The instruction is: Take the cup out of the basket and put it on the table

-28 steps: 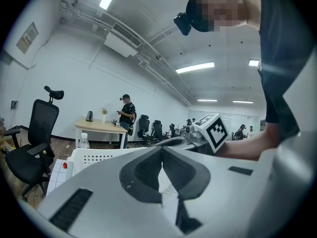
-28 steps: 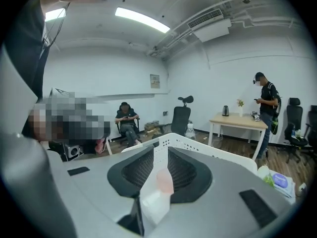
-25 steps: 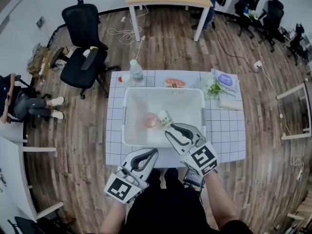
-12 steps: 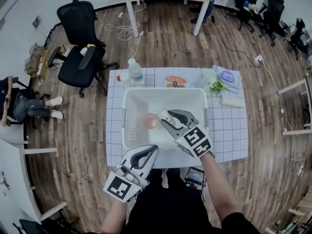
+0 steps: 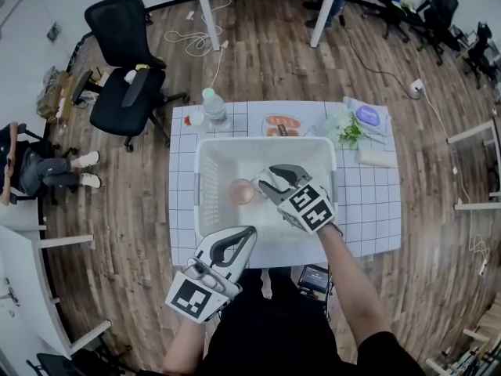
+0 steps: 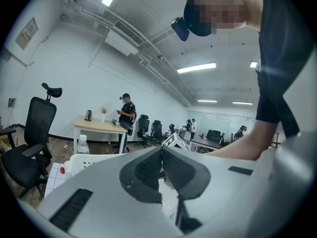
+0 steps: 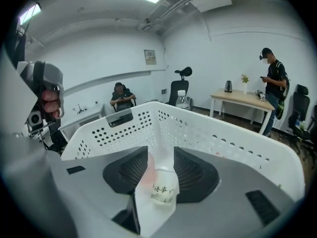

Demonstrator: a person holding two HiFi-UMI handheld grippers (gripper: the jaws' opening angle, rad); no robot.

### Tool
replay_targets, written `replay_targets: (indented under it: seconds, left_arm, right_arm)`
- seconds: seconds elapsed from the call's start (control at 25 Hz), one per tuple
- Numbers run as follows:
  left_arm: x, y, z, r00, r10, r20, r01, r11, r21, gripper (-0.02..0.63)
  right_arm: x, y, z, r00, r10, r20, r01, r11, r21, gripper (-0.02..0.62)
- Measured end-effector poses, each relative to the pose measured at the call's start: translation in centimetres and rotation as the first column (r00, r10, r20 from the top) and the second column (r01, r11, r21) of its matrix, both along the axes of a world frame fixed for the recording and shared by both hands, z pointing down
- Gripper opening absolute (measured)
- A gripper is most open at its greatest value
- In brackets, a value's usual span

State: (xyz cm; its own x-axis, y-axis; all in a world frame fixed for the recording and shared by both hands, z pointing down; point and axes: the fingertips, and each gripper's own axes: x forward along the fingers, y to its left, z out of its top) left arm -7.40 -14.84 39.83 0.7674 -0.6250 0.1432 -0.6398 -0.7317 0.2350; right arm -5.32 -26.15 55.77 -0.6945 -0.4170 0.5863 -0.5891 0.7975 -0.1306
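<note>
The right gripper's fingers (image 7: 190, 170) stand partly apart and have just been opening. A small white cup (image 7: 163, 187) with dark printed characters on its side sits between them, low in the gap. The dark ribbed pads flank it without pressing on it, and there is a visible gap on the cup's left side. A pale pink round item (image 5: 241, 191) lies just left of the cup.

In the head view, the right gripper (image 5: 266, 181) reaches into the middle of a white perforated basket (image 5: 266, 141). It points toward the upper left of the frame, and its marker cube sits over the basket's lower right part. The cup is inside the basket, on its floor near the centre.

The left gripper (image 5: 248, 233) has its fingers (image 6: 143, 170) closed tip to tip with nothing between them. It sits in the lower left of the head view, at the basket's near edge and outside it. It is well apart from the cup.

The basket rests in the middle of a white gridded worktop (image 5: 368, 202). Along the worktop's upper edge, beyond the basket, stand these things:
- a clear water bottle (image 5: 213, 104) at the upper left
- a flat pack with orange contents (image 5: 280, 125) at the centre
- some leafy greens (image 5: 344, 131) and a packet with a blue label (image 5: 366, 116) at the upper right

A black office chair (image 5: 125, 61) stands on the wooden floor (image 5: 274, 53) in the upper left of the frame. Another person sits at the far left edge.
</note>
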Motion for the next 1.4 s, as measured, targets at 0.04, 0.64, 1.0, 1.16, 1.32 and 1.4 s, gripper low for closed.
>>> replay_targets:
  seconds: [0.04,0.64,1.0,1.16,1.32,1.4]
  left_arm:
    - [0.0,-0.1,0.1,1.0,0.001,0.002,-0.001,1.0,0.0,0.009]
    - [-0.6,-0.6,1.0,1.0,-0.004,0.014,0.004,1.0,-0.021,0.009]
    - [-0.1,-0.4,1.3,1.0,0.004,-0.001,-0.004,0.999,-0.04,0.009]
    - [0.0,-0.3,1.4,1.0,0.012,-0.003,-0.012,0.999,-0.04,0.009]
    - [-0.1,-0.2,1.7,1.0,0.014,0.002,-0.014,0.999,-0.032,0.009]
    - [0.0,-0.1,1.8,1.0,0.016,-0.001,-0.016,0.999,-0.044,0.009]
  right_arm:
    - [0.0,0.0,0.8,1.0,-0.004,-0.013,0.004,1.0,-0.014,0.149]
    - [0.0,0.3,10.1,0.987,-0.038,-0.157,0.007,0.981,-0.194,0.191]
    - [-0.5,1.3,13.3,0.97,-0.088,-0.226,0.022,0.96,-0.28,0.242]
    - [-0.4,1.1,14.0,0.966,-0.082,-0.245,0.007,0.957,-0.289,0.245]
    - [-0.6,1.0,14.6,0.969,-0.074,-0.234,0.001,0.955,-0.296,0.249]
    - [-0.7,1.0,14.7,0.972,-0.068,-0.224,-0.004,0.952,-0.307,0.249]
